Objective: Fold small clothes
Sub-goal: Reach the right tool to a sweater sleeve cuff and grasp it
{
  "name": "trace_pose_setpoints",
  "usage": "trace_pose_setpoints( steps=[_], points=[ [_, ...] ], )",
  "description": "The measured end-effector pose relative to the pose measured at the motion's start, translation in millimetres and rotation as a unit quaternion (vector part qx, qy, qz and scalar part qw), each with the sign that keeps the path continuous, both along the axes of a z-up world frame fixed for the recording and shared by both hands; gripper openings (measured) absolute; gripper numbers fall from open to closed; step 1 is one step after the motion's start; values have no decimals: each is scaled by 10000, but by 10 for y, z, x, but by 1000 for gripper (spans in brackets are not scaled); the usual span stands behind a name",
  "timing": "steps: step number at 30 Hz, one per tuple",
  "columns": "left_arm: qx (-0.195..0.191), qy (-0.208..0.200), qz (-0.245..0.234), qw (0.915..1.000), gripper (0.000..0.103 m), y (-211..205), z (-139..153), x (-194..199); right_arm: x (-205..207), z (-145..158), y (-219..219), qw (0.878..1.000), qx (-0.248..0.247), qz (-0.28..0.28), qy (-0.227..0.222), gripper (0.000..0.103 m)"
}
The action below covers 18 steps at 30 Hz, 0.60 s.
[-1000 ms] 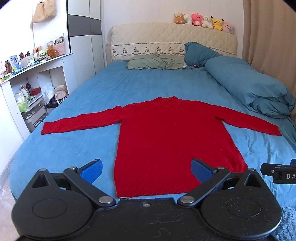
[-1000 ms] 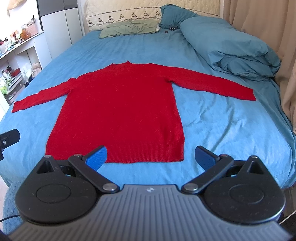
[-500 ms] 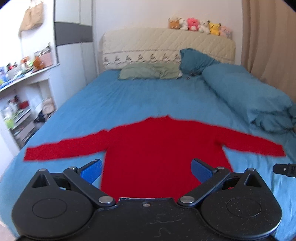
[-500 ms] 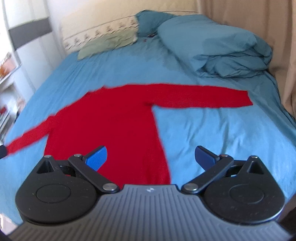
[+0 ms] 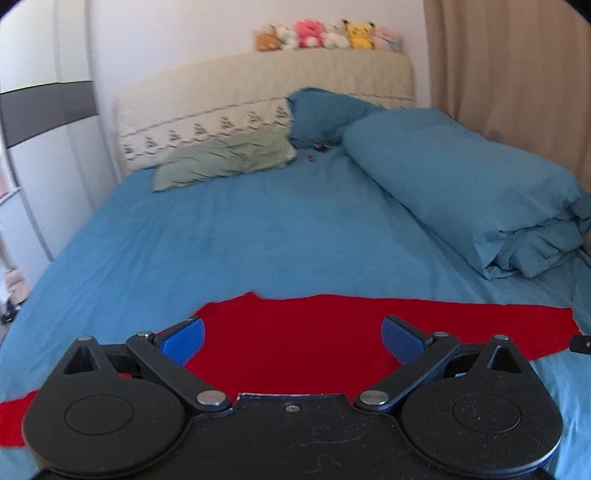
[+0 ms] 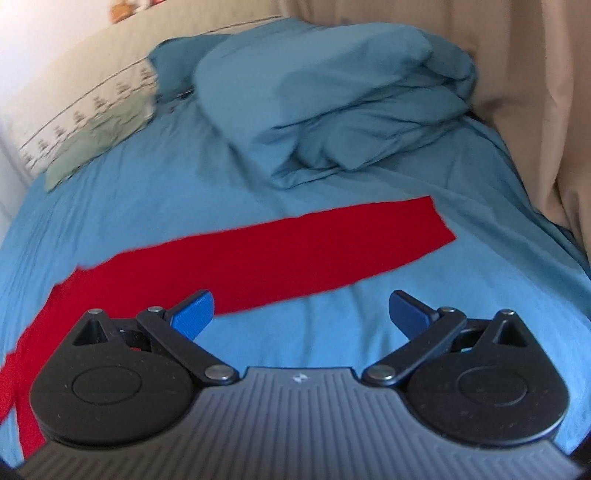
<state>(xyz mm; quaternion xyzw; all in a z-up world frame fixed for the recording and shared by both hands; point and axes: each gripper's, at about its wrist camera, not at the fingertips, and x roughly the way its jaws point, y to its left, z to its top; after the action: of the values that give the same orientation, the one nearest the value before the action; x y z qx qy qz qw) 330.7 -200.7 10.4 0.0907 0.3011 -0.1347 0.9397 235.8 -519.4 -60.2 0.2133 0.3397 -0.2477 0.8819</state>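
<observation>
A red long-sleeved sweater (image 5: 295, 332) lies flat on the blue bed sheet (image 5: 240, 229). My left gripper (image 5: 292, 336) is open and empty, over the sweater's upper body near the collar. In the right wrist view the sweater's right sleeve (image 6: 314, 243) stretches out toward the curtain side. My right gripper (image 6: 301, 312) is open and empty, above the bare sheet just below that sleeve. The sweater's lower body is hidden behind both grippers.
A rolled blue duvet (image 5: 461, 184) lies on the bed's right side, also in the right wrist view (image 6: 332, 103). A green pillow (image 5: 229, 158) and a padded headboard (image 5: 258, 85) with plush toys (image 5: 325, 35) are at the far end. A beige curtain (image 6: 535, 92) hangs on the right.
Both grippers have moved forward over the bed. The left now sits over the sweater's chest; the right has swung right toward the right sleeve. Both stay open.
</observation>
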Motion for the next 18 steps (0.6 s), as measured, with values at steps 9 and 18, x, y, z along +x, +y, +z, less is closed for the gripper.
trace_pose_setpoints(
  steps=[9,18],
  points=[
    [54,618,-271,9977,103,-799,-711,991,344,-755,-715,9943,621,-866,-7,103],
    [78,1884,40,9821,94,-974,-1832,1718,579,-1470,-1138,9827,947,-1582,-172,97]
  ],
)
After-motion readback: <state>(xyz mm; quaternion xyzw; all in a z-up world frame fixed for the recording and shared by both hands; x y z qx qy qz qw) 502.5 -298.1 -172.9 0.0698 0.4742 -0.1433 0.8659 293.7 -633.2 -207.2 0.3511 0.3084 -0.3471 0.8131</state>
